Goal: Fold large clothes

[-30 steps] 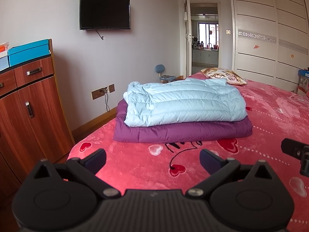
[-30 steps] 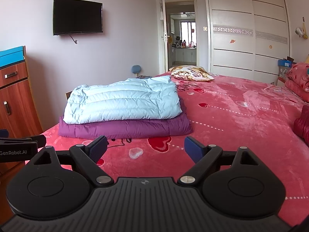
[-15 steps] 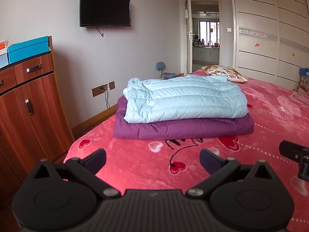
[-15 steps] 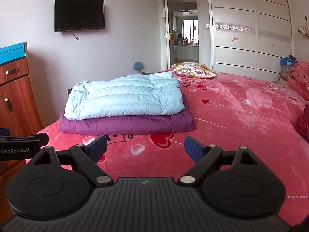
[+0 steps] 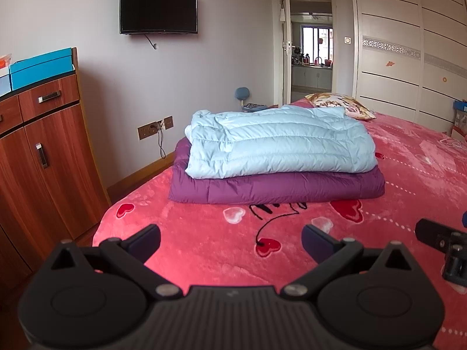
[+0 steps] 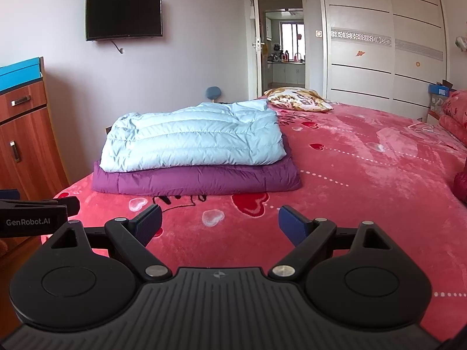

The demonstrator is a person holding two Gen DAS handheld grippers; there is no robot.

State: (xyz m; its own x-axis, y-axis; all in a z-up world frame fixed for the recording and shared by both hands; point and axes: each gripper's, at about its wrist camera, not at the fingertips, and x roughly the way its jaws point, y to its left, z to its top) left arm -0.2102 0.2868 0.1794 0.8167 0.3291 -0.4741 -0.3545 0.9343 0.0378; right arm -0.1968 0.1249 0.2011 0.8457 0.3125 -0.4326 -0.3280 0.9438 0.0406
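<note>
Both my grippers have drifted closer to the bed point(image 5: 204, 233), left gripper point(image 5: 230, 237) and right gripper point(image 6: 220, 223) jaws apart and empty, facing the soft, puffy light-blue jacket point(image 5: 280, 143) folded atop the purple jacket point(image 5: 277, 188); I'd pinch hem corners.

Quilted puffy light-blue jacket point(image 5: 280, 143) on purple jacket point(image 5: 277, 188); fleecy red blanket point(image 5: 210, 233); glossy wood-grain cabinet point(image 5: 43, 157).
</note>
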